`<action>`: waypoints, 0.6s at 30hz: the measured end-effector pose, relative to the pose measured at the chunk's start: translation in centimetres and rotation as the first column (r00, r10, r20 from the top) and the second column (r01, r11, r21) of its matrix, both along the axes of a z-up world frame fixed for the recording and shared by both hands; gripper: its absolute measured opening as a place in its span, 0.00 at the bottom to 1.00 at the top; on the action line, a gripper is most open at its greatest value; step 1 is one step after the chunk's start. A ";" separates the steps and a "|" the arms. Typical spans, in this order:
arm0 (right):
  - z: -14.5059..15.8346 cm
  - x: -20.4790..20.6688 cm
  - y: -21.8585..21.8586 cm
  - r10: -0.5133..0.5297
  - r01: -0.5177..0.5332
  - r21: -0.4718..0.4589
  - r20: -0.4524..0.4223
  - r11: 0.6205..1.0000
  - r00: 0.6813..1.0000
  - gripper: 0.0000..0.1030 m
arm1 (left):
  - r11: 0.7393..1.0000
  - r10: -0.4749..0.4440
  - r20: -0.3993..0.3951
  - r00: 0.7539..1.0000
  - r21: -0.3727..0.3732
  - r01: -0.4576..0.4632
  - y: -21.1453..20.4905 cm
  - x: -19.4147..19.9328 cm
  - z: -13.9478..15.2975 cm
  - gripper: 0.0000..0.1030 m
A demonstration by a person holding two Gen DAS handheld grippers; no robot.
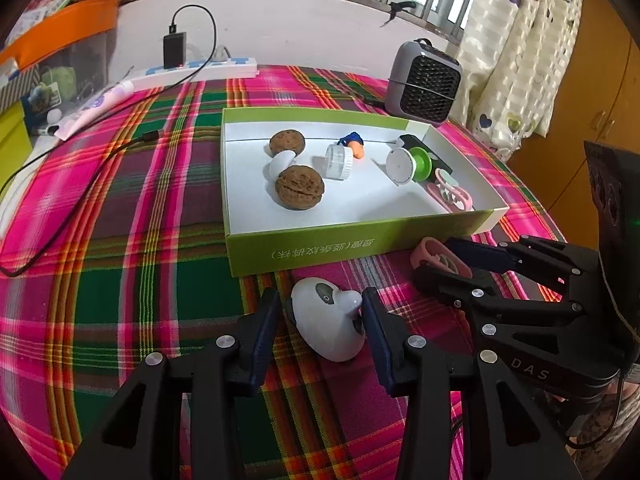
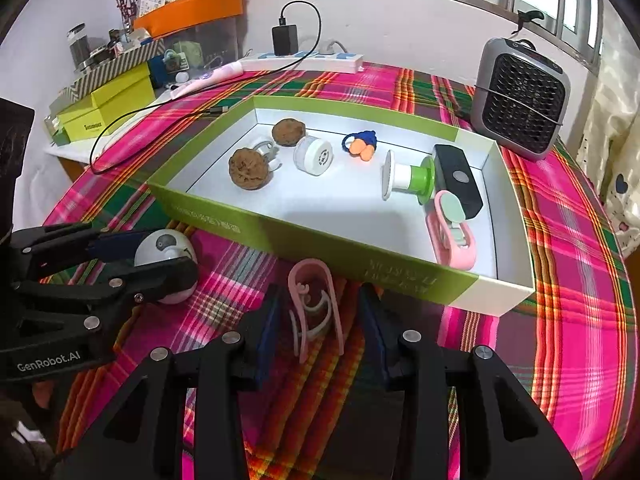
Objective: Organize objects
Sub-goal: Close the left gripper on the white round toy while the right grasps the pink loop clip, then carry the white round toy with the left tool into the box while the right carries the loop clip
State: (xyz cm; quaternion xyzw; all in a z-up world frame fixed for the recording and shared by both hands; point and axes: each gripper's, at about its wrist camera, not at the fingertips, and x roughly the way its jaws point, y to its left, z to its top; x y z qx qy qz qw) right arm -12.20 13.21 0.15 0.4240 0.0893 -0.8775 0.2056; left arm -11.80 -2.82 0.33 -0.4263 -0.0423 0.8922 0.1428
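White smooth egg-shaped plastic gadget (image 1: 328, 318) lies on surface at box's 6 o'clock, between unclenched left gripper (image 1: 322, 320) fingers; likely light, slippery—grip mid-body. Right gripper (image 2: 318, 320) spread around pink clip (image 2: 316, 304).

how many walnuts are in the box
2, both at the left end of the green box: one walnut nearer the front wall, the other walnut by the back wall. None looks hidden.

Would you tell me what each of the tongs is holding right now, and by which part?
Neither grips yet: left tongs straddle the white panda toy; right tongs straddle the pink clip.
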 end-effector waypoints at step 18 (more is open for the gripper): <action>0.2 0.2 0.5 -0.033 0.034 -0.019 0.005 0.999 0.999 0.24 | 0.999 0.020 -0.010 1.000 -0.025 -0.021 0.4 0.6 0.1 0.26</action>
